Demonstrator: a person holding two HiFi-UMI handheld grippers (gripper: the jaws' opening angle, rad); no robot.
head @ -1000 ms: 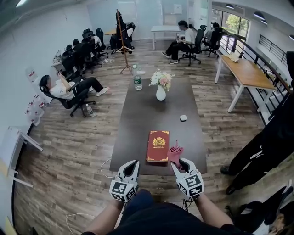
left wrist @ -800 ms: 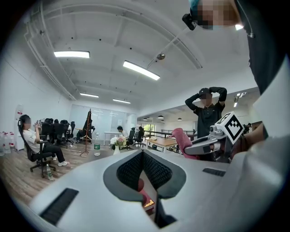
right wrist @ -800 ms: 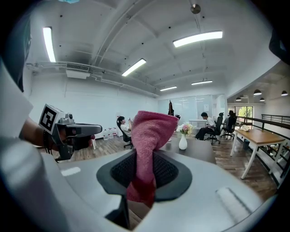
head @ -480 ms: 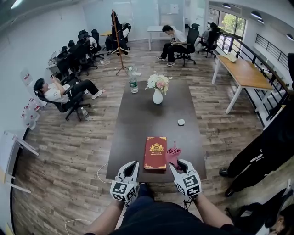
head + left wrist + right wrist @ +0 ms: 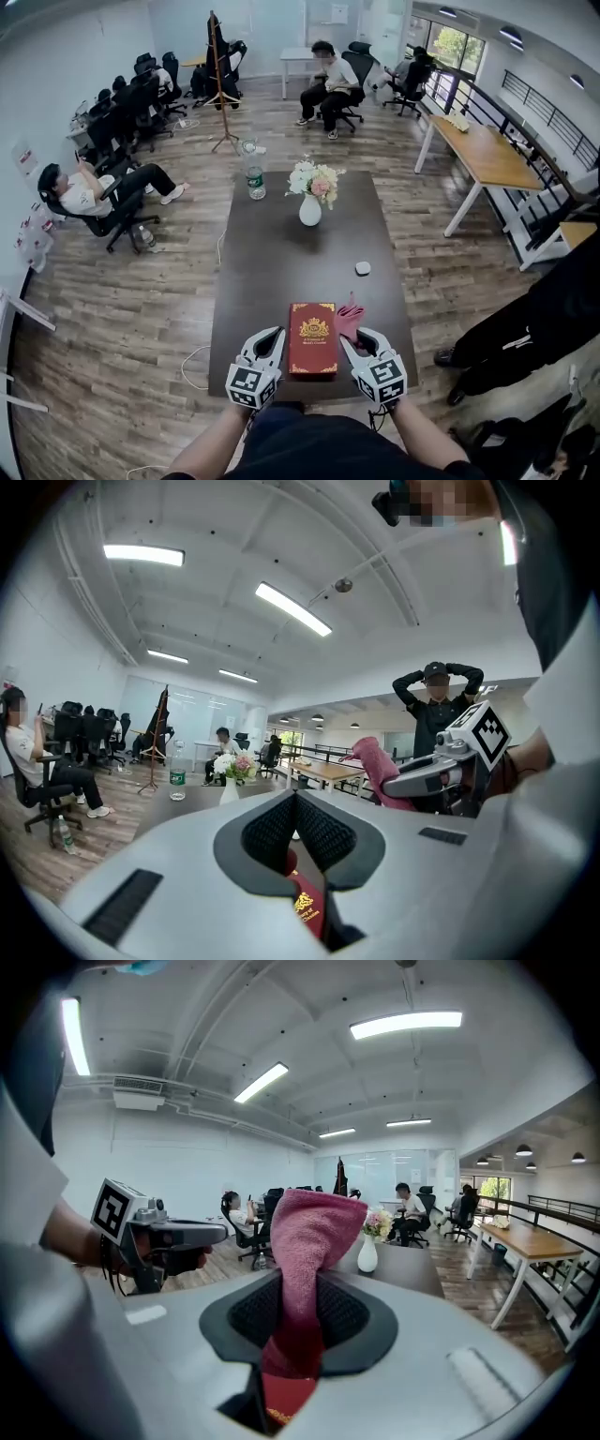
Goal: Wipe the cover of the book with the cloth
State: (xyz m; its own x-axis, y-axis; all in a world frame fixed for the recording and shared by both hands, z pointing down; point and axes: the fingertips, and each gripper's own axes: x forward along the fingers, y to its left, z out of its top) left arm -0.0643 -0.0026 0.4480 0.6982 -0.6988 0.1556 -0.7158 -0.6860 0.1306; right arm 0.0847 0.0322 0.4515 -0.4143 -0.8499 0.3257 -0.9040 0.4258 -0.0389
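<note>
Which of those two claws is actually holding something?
The right claw: a pink cloth is pinched between its jaws. The left claw is shut on nothing.

- My left tongs (image 5: 270, 337) are held low in front of me, pointing forward, jaws closed together with nothing between them.
- My right tongs (image 5: 352, 339) are level beside them, jaws clamped on the pink cloth (image 5: 349, 317), which stands up above the pads.
- My left forearm (image 5: 214, 441) and right forearm (image 5: 419, 439) reach forward, angled slightly inward.
</note>
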